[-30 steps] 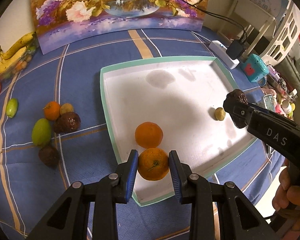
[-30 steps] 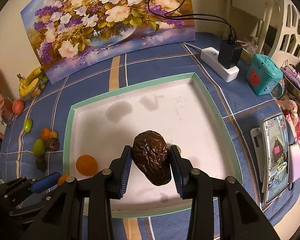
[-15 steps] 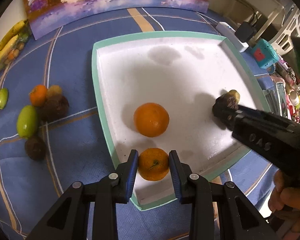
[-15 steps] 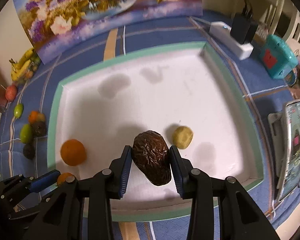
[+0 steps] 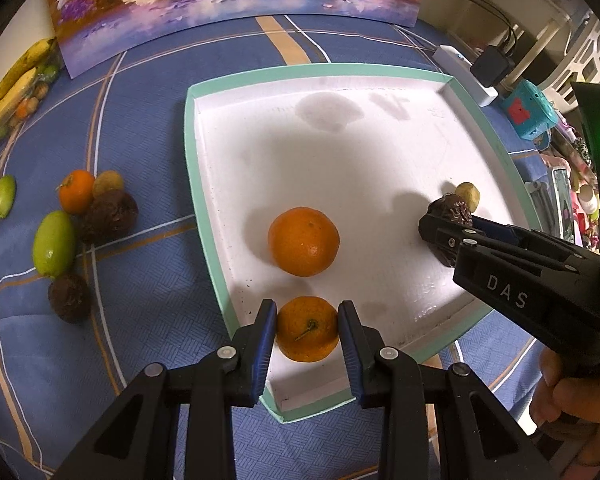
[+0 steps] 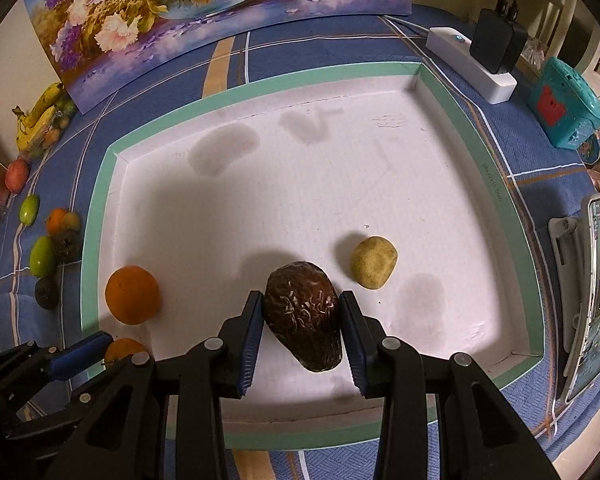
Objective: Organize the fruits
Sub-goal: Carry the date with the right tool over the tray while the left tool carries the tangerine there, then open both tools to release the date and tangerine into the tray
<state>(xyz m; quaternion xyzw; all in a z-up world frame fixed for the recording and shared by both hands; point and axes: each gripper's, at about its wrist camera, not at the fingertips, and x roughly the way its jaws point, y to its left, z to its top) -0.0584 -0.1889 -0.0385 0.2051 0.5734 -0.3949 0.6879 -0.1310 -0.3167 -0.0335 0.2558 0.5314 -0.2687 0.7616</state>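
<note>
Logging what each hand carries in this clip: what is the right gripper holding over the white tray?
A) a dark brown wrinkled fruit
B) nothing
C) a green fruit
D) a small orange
A: in the right wrist view the right gripper has both pads against a dark brown wrinkled fruit above the white tray, while the small orange sits in the left gripper.

Blue checked tablecloth [image 6: 512, 152] carries the white tray [image 6: 452, 92]; loose fruit [image 5: 60, 236] left of it, power strip [image 6: 470, 62] and phone [image 6: 598, 296] on its right.
</note>
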